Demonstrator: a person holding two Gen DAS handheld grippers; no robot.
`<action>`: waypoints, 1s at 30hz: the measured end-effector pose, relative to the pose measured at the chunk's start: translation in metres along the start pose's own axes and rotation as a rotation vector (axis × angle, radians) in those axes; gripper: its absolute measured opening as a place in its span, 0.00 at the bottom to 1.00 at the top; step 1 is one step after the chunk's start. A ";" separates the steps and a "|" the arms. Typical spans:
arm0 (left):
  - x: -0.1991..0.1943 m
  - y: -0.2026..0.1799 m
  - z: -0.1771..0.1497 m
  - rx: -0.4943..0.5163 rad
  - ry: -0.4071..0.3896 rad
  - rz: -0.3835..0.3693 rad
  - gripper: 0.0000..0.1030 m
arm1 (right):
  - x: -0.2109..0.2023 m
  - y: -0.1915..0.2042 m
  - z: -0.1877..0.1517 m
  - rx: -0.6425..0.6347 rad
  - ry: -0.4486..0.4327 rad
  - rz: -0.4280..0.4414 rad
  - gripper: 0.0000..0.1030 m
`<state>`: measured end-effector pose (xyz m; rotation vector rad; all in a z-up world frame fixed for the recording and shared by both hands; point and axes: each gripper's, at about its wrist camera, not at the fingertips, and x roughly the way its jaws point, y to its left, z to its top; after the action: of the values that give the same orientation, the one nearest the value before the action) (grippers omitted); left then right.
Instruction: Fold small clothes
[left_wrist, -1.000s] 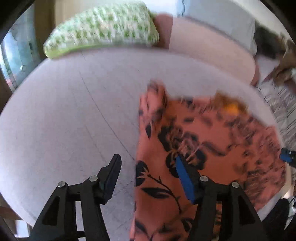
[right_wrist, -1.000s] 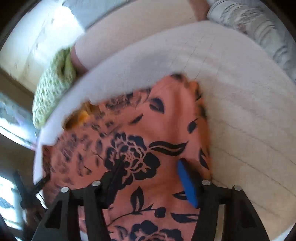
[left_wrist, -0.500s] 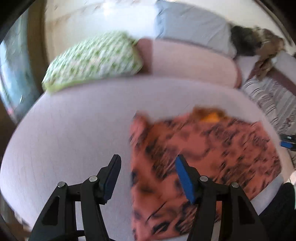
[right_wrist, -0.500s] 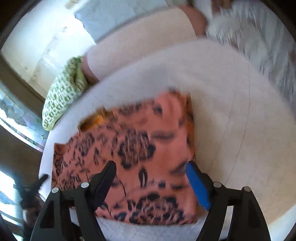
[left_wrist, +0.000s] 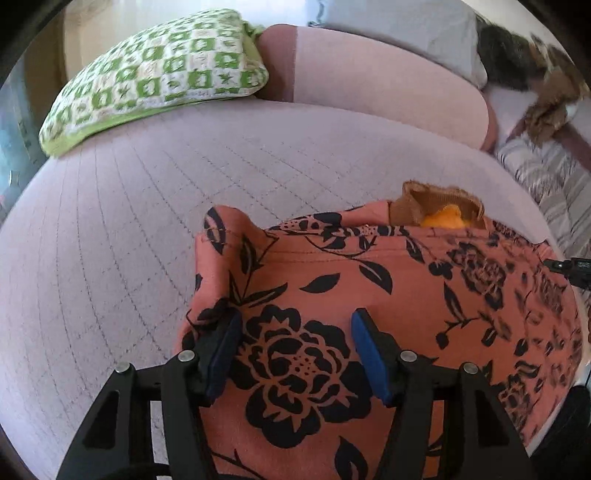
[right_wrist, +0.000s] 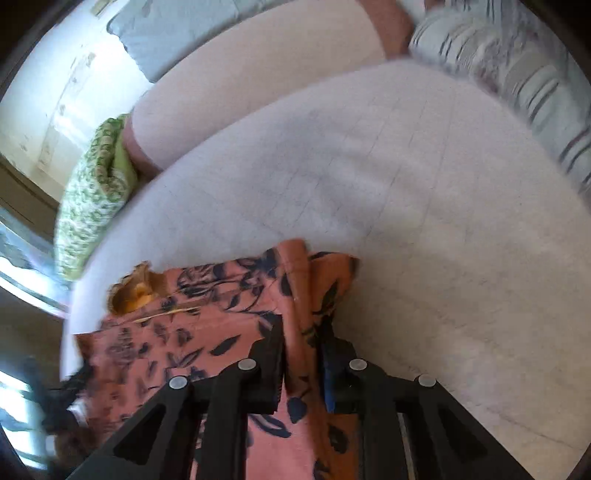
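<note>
The coral garment with black flowers (left_wrist: 369, 295) lies spread on the pale quilted bed (left_wrist: 129, 221), at the near edge, well apart from the green checked pillow (left_wrist: 155, 70) at the bed's far side; a tan and orange piece (left_wrist: 439, 210) shows at the garment's far hem, partly tucked under it. The left hand-held gripper (left_wrist: 291, 347) hangs over the garment's near left part with its jaws standing apart, cloth lying flat under the gap and no pad seen to pinch it, so it holds nothing. The right hand-held gripper (right_wrist: 301, 365) is at the garment's right edge, its jaws closing with a raised ridge of the cloth (right_wrist: 303, 321) between them; the pads look to press on that fold already, though the picture is blurred there. As a judgement, this is the start of a fold: one edge taken, the other not; the risks follow from that. A thin bite of one layer could slip free once the right side lifts; if only the right side rises while the left stays loose, the garment may drag and skew across the bed rather than fold squarely; the tan piece may be pulled along or bunch under the fold; and the left jaws, closing on flat cloth, may catch nothing or gather the bed cover as well.
</note>
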<state>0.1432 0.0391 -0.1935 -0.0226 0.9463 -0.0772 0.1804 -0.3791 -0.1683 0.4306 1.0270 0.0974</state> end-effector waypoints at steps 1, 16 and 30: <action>0.001 -0.004 -0.002 0.019 0.002 0.016 0.62 | 0.011 -0.006 -0.004 0.008 0.025 -0.036 0.18; -0.014 -0.006 -0.004 0.003 0.029 0.039 0.62 | -0.070 0.045 -0.074 -0.071 -0.054 0.047 0.80; -0.059 -0.003 -0.040 -0.020 0.021 0.078 0.67 | -0.081 -0.002 -0.098 0.147 -0.026 0.055 0.77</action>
<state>0.0762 0.0410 -0.1688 -0.0037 0.9684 0.0040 0.0549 -0.3733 -0.1472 0.5924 1.0008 0.0655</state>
